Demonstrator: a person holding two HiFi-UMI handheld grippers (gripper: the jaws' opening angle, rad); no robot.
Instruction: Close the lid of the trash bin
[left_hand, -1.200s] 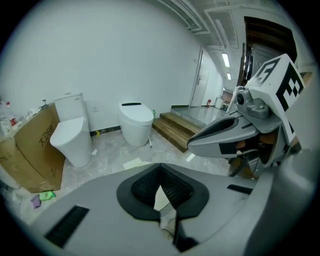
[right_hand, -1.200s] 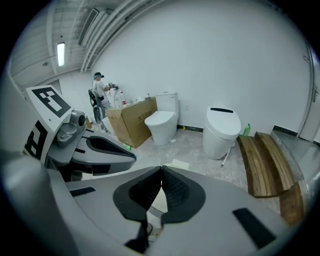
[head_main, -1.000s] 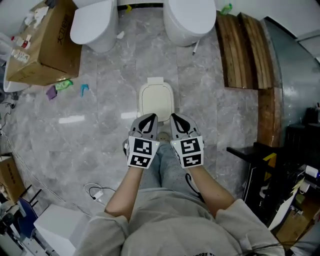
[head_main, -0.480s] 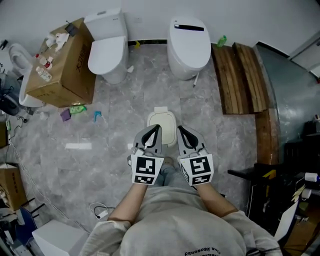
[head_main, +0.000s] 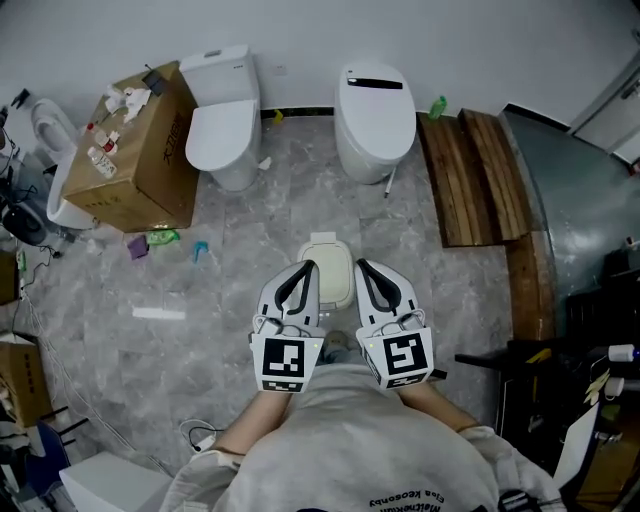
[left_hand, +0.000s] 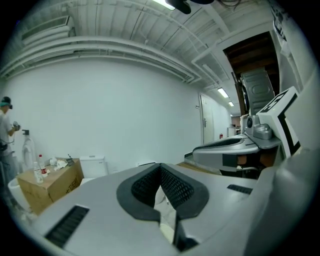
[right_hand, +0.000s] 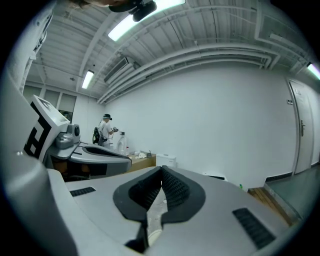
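Two grippers, left (head_main: 306, 268) and right (head_main: 362, 266), are hovering side by side, jaws pressed together, empty, over one small cream trash bin (head_main: 330, 256), its rounded lid lying flat, sitting on grey floor (head_main: 225, 285).

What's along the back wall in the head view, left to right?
cardboard box → toilet with a tank → tankless toilet → wooden planks
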